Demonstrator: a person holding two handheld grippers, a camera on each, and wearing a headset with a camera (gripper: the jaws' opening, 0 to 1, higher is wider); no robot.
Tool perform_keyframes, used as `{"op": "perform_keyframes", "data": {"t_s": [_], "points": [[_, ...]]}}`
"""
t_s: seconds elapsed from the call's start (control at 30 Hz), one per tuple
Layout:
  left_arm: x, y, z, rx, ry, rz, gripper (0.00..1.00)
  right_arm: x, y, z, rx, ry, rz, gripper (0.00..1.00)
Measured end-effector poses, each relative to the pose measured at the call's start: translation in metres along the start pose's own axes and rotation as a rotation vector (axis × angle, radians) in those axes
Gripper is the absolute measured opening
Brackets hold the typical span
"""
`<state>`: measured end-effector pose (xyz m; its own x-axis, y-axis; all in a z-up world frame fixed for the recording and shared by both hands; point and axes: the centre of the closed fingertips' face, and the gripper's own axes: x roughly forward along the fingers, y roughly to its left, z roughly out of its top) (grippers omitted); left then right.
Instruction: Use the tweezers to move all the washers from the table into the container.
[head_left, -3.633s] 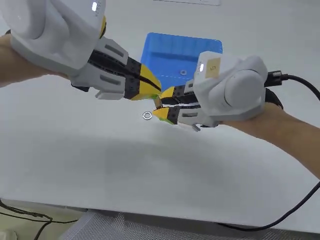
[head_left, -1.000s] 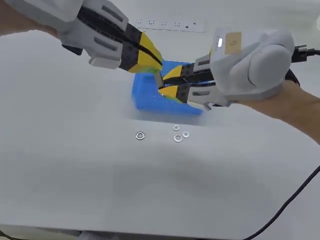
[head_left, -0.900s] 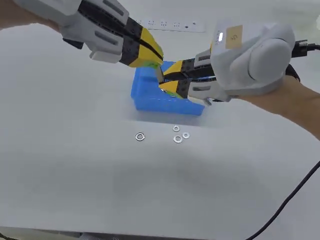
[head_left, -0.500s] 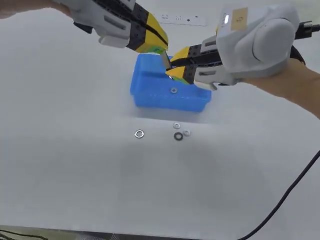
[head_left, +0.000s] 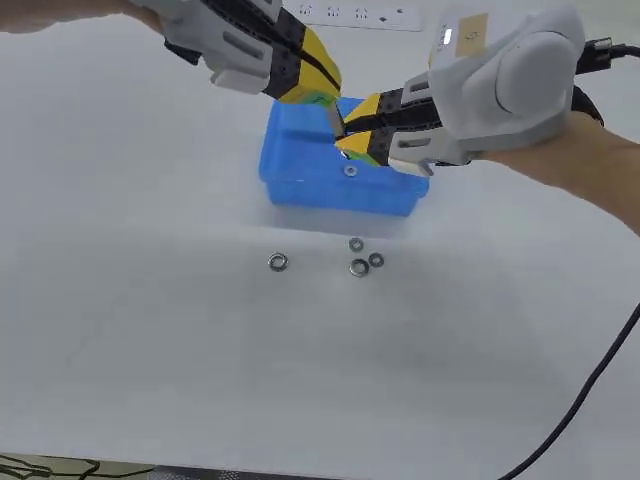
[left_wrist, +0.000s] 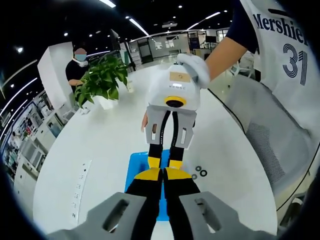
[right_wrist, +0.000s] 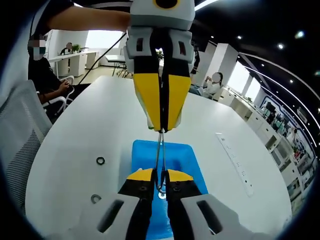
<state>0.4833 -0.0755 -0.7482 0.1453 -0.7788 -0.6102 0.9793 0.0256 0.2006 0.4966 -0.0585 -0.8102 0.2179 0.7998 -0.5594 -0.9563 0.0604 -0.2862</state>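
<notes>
The blue container (head_left: 300, 185) stands at the table's far middle, with one washer (head_left: 349, 171) on its floor. Above it my two grippers meet tip to tip. The left gripper (head_left: 325, 97) reaches in from the upper left and is shut on the top end of the tweezers (head_left: 336, 122). From the right, my right gripper (head_left: 348, 138) is shut on the tweezers' arms (right_wrist: 160, 147), whose tips point down into the container (right_wrist: 145, 155). Several washers lie on the table in front: one alone (head_left: 278, 262), and a cluster of three (head_left: 360, 257).
A power strip (head_left: 345, 14) lies at the table's far edge. A black cable (head_left: 590, 390) trails from my right gripper across the table's right side. In the right gripper view, two washers (right_wrist: 100, 161) lie left of the container, and people sit at desks behind.
Both grippers, holding the tweezers, have moved away from me, from the container's front wall to over its middle. A washer now shows on the container's floor.
</notes>
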Motion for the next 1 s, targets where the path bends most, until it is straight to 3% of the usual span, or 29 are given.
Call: {"op": "perform_keyframes", "data": {"t_s": [0.47, 1.0], "points": [[0.018, 0.009, -0.019, -0.051, 0.012, 0.003, 0.05, 0.018, -0.004, -0.022, 0.101, 0.018, -0.003, 0.09], [0.026, 0.012, -0.024, -0.070, 0.020, -0.002, 0.05, 0.022, -0.005, -0.032, 0.146, 0.026, -0.011, 0.10]]}}
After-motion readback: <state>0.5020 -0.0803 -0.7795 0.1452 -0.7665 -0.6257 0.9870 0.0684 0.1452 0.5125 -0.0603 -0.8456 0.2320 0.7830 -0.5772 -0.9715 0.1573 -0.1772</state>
